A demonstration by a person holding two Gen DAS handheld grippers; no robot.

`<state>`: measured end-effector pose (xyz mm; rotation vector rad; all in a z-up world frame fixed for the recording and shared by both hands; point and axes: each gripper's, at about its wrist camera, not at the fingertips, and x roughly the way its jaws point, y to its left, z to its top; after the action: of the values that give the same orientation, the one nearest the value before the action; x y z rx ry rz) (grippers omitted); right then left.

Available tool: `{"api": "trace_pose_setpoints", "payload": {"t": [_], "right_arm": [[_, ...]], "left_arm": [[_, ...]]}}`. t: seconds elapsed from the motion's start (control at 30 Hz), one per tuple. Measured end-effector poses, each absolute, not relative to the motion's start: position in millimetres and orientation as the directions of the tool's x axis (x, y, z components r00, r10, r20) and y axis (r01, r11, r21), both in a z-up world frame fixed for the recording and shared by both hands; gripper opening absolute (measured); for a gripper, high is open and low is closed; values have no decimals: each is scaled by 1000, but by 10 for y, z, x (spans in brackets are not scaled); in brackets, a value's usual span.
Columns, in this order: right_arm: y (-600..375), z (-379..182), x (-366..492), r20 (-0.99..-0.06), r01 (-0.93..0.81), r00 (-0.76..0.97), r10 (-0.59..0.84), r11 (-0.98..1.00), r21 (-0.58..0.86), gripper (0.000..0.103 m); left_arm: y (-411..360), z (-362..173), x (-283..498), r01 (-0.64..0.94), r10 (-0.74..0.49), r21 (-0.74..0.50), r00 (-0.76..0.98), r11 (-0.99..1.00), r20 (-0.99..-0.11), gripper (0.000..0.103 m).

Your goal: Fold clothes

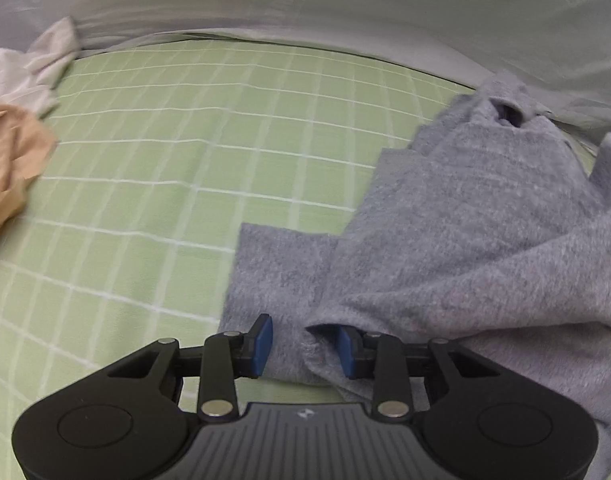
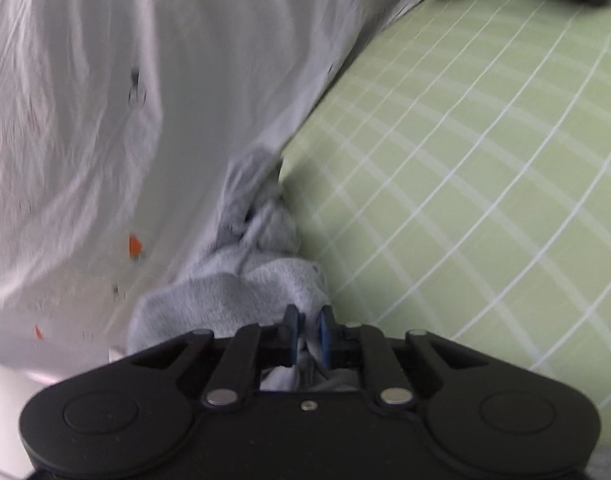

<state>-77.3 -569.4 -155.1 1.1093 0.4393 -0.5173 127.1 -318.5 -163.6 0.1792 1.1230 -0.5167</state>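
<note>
1. The task is at an early stage, in my judgement. The grey garment (image 1: 485, 220) lies on the green checked bed sheet (image 1: 185, 160), but it is still bunched, with loose folds and one layer thrown over another; no neat fold is finished.
2. Two more pieces, a white garment (image 1: 29, 68) and a beige garment (image 1: 9, 160), wait crumpled at about 9 o'clock in the left wrist view.
3. The left gripper (image 1: 303, 346) has its fingers (image 1: 263, 344) narrowly apart, one on each side of the lower hem; whether they already press it I cannot tell.
4. The right gripper (image 2: 307, 334) has its fingers almost closed, pinching a bunch of the grey cloth beside the pale printed cover (image 2: 85, 120).
5. In the left view, the long axis of the garment runs from 6 o'clock towards 1 o'clock, and the opening, probably the neck, points to 1 o'clock.
</note>
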Motion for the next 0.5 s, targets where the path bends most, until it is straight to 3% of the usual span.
{"api": "trace_pose_setpoints", "payload": {"t": [0.17, 0.37, 0.43, 0.5], "right_arm": [[-5806, -1070, -1035, -521, 603, 797, -304, 411, 684, 11], [-5828, -521, -1165, -363, 513, 855, -370, 508, 692, 11], [-5827, -585, -1091, -385, 531, 846, -369, 514, 674, 11], [-5810, -748, -974, -487, 622, 782, -389, 532, 574, 11]], "left_arm": [[-3554, -1596, 1131, 560, -396, -185, 281, 808, -874, 35], [-3449, -1488, 1164, 555, -432, -218, 290, 803, -854, 38], [-3337, -1511, 1232, 527, -431, -237, 281, 816, -858, 38], [-3213, -1532, 1279, 504, -419, -238, 285, 830, -862, 38]]}}
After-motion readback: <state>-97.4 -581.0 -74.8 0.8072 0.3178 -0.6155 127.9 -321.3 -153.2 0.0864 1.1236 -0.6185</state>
